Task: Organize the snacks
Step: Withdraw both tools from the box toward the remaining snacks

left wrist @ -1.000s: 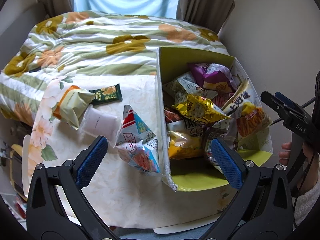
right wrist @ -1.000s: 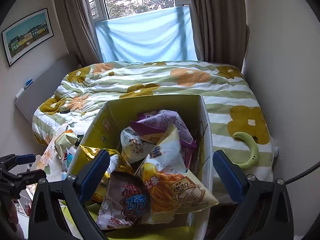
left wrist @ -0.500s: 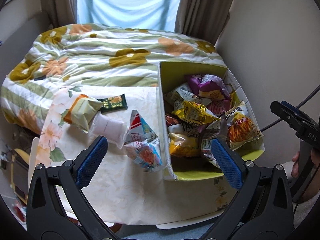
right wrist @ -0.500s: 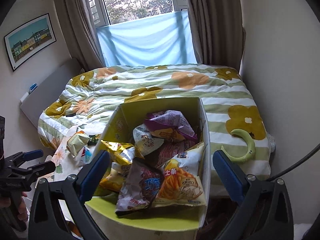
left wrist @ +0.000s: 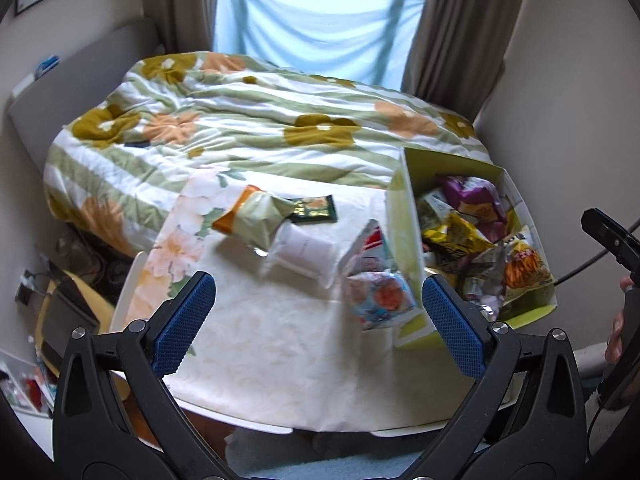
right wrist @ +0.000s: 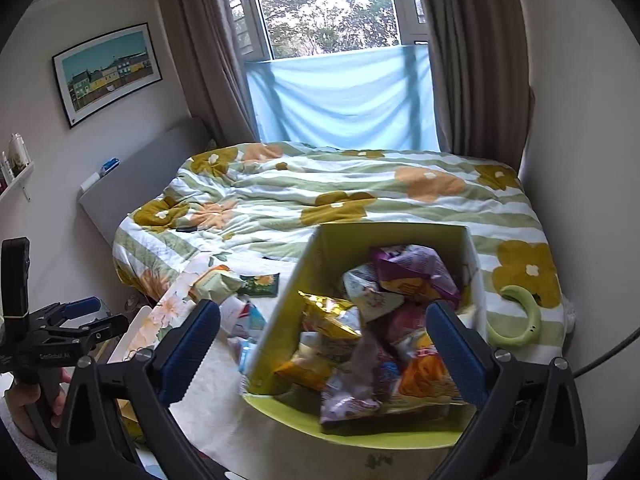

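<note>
Snack packets are split between two places: a heap fills the yellow-green cardboard box [right wrist: 280,332] at the right of the table, and a handful lie loose on the cream floral tablecloth [left wrist: 260,344] to its left. My left claw [left wrist: 320,312] hangs above the near table edge with its blue pads spread wide and nothing between them; my right claw [right wrist: 326,344] hovers over the near end of the box, just as wide and just as empty.

I judge the step in hand to be a reach for one of the loose packets. Nearest the box wall is the crumpled red, white and blue packet [left wrist: 376,280], leaning against the cardboard; left of it lies the plain white pouch [left wrist: 304,250], then the puffy pale green and orange bag [left wrist: 252,220], with the flat dark green sachet [left wrist: 314,209] just beyond, at the far side.

To do it well I would bring the left claw down on a single packet and close across a seam or a crimped end, not the air-filled belly, which would squash or slide out. The white pouch overlaps the green bag's corner, so I should take it from its free right end. The box is heaped already, so I'd set each packet low in a gap, and keep the right claw clear of the wall
</note>
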`<state>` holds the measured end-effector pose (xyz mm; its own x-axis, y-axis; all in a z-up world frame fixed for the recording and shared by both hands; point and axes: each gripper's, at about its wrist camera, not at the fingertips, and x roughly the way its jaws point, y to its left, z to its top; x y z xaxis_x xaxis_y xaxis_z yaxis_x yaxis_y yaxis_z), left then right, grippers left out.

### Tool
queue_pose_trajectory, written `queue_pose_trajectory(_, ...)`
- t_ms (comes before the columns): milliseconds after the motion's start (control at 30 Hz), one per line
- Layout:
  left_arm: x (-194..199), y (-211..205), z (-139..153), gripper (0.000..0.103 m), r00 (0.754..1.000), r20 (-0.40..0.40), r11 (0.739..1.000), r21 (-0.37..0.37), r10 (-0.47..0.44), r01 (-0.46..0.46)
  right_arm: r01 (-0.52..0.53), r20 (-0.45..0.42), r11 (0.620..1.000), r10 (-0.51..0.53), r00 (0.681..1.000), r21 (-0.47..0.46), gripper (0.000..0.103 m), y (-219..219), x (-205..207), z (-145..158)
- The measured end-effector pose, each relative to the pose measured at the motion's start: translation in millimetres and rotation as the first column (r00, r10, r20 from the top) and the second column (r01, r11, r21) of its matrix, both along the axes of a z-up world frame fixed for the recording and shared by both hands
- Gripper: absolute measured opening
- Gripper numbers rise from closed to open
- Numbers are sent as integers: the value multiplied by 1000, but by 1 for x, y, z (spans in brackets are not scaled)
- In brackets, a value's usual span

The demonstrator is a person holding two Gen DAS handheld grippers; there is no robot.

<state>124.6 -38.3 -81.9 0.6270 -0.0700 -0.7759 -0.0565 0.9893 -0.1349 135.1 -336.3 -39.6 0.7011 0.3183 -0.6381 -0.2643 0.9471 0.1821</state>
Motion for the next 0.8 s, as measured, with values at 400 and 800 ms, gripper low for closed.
queue_pose_trajectory(400,40,95,-13,102,996,-39,997,-2,-79,78,40,-60,999,-40,997,9,102,111,10,-33)
queue_pose_trajectory(800,117,158,-47,102,955,-119,961,7,-273,276,276,-159,961,-275,948,-16,102,190,29,-88)
